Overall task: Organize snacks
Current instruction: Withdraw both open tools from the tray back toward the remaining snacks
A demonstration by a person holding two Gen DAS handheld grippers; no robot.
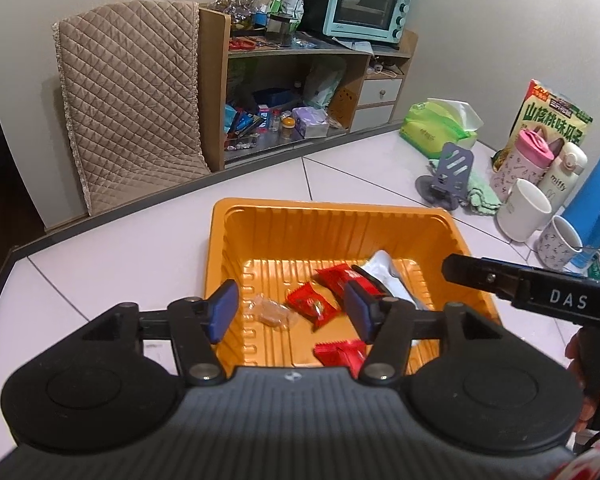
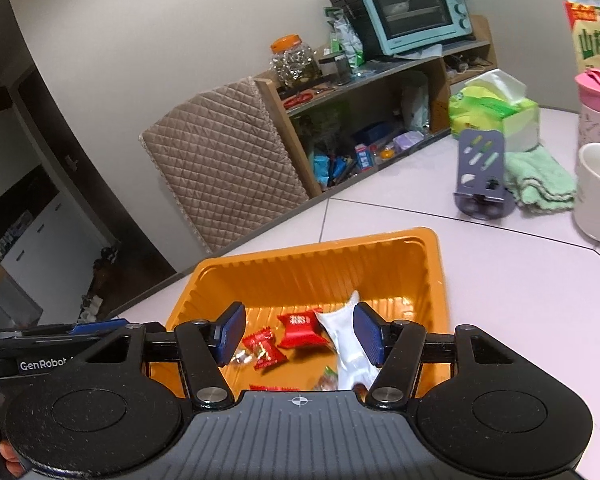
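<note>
Snacks are all sitting in the orange tray [image 1: 220,248] on the white table [image 1: 120,256]: a few red wrapped candies [image 1: 311,303], a clear-wrapped one [image 1: 271,311] and a white packet [image 1: 384,270] leaning toward the tray's right wall. Both grippers hang just above the near rim w/ nothing in them. Left gripper [image 1: 292,312] fingers are spread, right gripper [image 2: 300,338] fingers spread too, tray contents visible btwn them. White mug [image 1: 523,210] and patterned cup [image 1: 560,242] stand off to the right, can't tell what's inside.
</note>
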